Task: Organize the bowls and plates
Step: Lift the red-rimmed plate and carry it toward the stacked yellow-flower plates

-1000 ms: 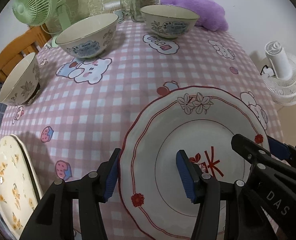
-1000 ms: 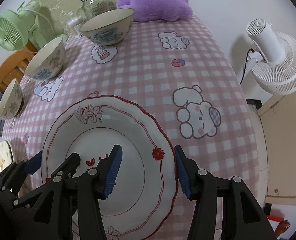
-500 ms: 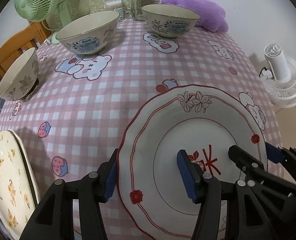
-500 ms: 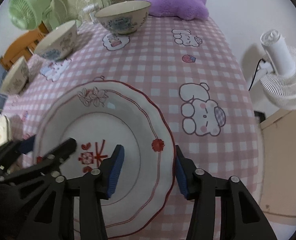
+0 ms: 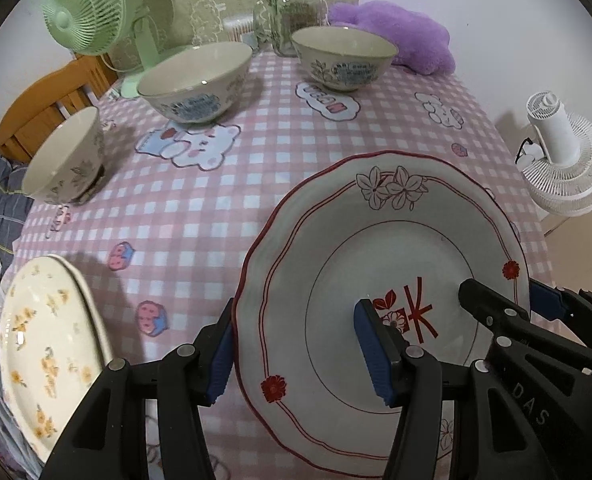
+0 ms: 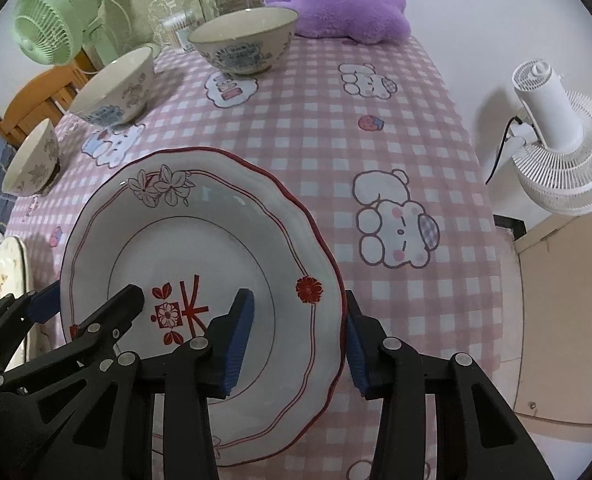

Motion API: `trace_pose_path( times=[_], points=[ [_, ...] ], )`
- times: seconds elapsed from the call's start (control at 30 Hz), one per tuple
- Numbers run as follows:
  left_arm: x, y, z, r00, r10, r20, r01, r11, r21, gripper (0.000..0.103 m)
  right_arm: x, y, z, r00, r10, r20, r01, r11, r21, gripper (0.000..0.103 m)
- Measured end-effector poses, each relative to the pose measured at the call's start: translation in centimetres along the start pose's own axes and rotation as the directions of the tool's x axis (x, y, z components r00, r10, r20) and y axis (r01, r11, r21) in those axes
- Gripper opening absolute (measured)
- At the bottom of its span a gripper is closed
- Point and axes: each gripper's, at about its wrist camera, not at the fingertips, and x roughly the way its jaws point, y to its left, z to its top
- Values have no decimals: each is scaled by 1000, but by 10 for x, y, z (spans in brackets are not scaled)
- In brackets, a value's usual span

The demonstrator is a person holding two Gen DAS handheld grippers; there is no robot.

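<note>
Your left tongs (image 5: 296,346) straddle the left rim of the red-trimmed plate (image 5: 380,280), one pad outside, one over the well; whether they press is unclear. Your right tongs (image 6: 298,334) straddle its right rim and have just been closing, with a gap still visible at the inner pad. The plate sits near on the pink checked worktop (image 6: 376,128). Three bowls (image 5: 196,76) stand far left; a yellow-flowered plate (image 5: 44,352) lies at the near left edge.
</note>
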Motion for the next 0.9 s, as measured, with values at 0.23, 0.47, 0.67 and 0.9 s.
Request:
trace_pose_path(
  times=[0.23, 0.47, 0.67, 0.9],
  points=[
    [-24, 23, -8, 999, -23, 29, 23, 1000, 0, 58, -25, 22, -5, 1000, -19, 20, 18, 1000, 7, 46],
    [-46, 61, -15, 997, -53, 51, 51, 998, 31, 57, -46, 63, -16, 998, -40, 39, 38, 998, 47, 46],
    [-62, 97, -19, 996, -58, 70, 52, 996, 77, 57, -61, 105, -25, 997, -52, 53, 47, 995, 90, 46],
    [-65, 149, -32, 996, -59, 68, 55, 996, 69, 58, -61, 159, -35, 997, -48, 56, 42, 994, 98, 46]
  ],
)
